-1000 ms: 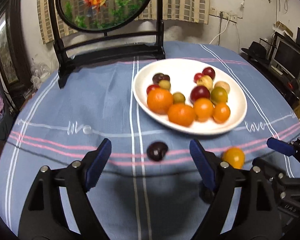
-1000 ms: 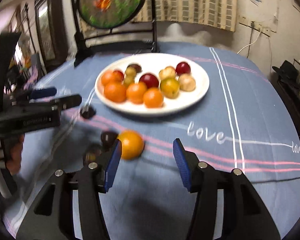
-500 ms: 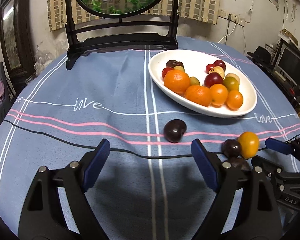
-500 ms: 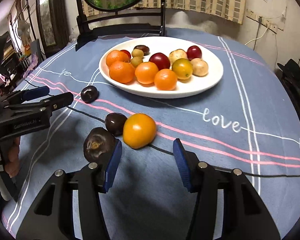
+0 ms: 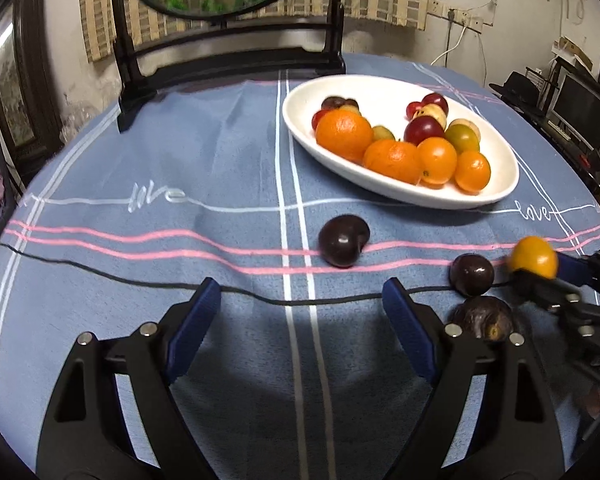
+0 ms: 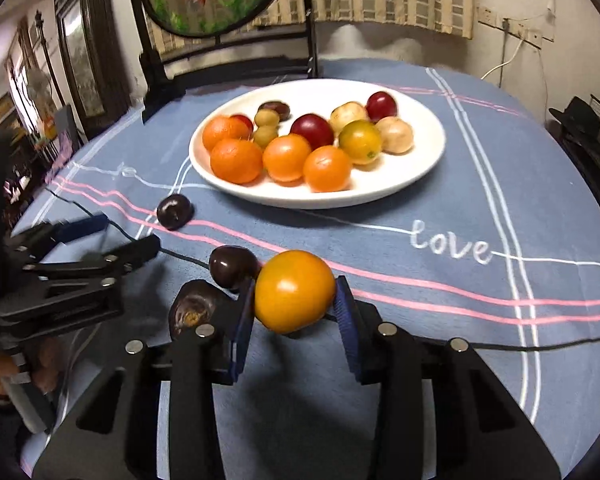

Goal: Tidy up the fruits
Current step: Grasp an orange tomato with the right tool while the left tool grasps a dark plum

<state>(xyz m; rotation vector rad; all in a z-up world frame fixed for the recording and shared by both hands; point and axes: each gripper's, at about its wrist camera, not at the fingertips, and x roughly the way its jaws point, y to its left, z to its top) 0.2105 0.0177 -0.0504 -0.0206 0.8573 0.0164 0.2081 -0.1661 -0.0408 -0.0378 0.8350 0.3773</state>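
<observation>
My right gripper (image 6: 296, 284) is closing on a yellow-orange fruit (image 6: 294, 292), and both blue pads touch its sides just above the cloth. The left wrist view shows the same fruit (image 5: 532, 257) in that gripper (image 5: 556, 276) at the right edge. A smooth dark plum (image 6: 234, 266) and a wrinkled dark fruit (image 6: 194, 308) lie right beside its left finger. My left gripper (image 5: 302, 292) is open, with nothing between its fingers. Just beyond its tips lies another dark plum (image 5: 344, 240). The white plate (image 5: 400, 196) holds several oranges, plums and pale fruits.
A blue striped tablecloth (image 5: 180, 160) covers the round table. A black stand with a round fish picture (image 5: 228, 60) rises at the far edge behind the plate (image 6: 320, 200). A hand holds the left gripper (image 6: 128, 234) at the left of the right wrist view.
The right jaws have closed in around the yellow-orange fruit, which stood free between them before. The left gripper has sunk a little toward the dark plum.
</observation>
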